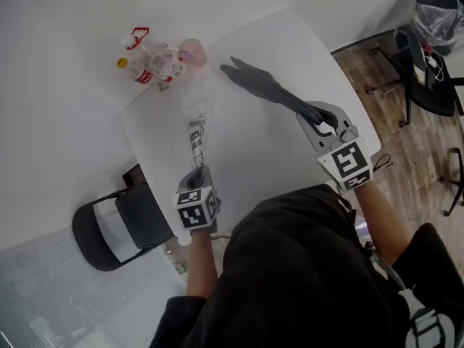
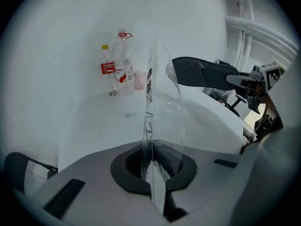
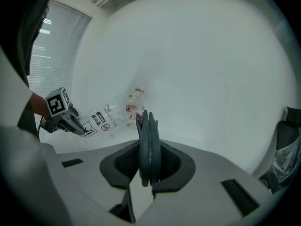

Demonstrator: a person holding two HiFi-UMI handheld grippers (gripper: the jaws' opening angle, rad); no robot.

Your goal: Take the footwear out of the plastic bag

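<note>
Here, nearest the person at the seven o'clock edge of the table (image 1: 290,172), the left gripper (image 1: 197,174) is clenched on the near end of the clear plastic bag (image 1: 197,133), with the film pinched flat between its pads. Over at four o'clock the right gripper (image 1: 321,120) grasps the dark grey footwear (image 1: 264,85) by one end, two flat pieces pressed together in its jaws. From that grip the footwear reaches toward eleven o'clock and appears raised off the table, while the bag trails toward twelve. The two look apart, with only the footwear's far tip near the bag's mouth, so the pull-out seems all but done. To finish well, hold the left pinch firm as an anchor and draw the right hand toward four o'clock along the footwear's own length, so the tip clears the film without snagging. Farthest off, at eleven o'clock, bottles (image 1: 148,64) and a pink cup (image 1: 192,51) stand. Dragging the bag that way could topple them.
</note>
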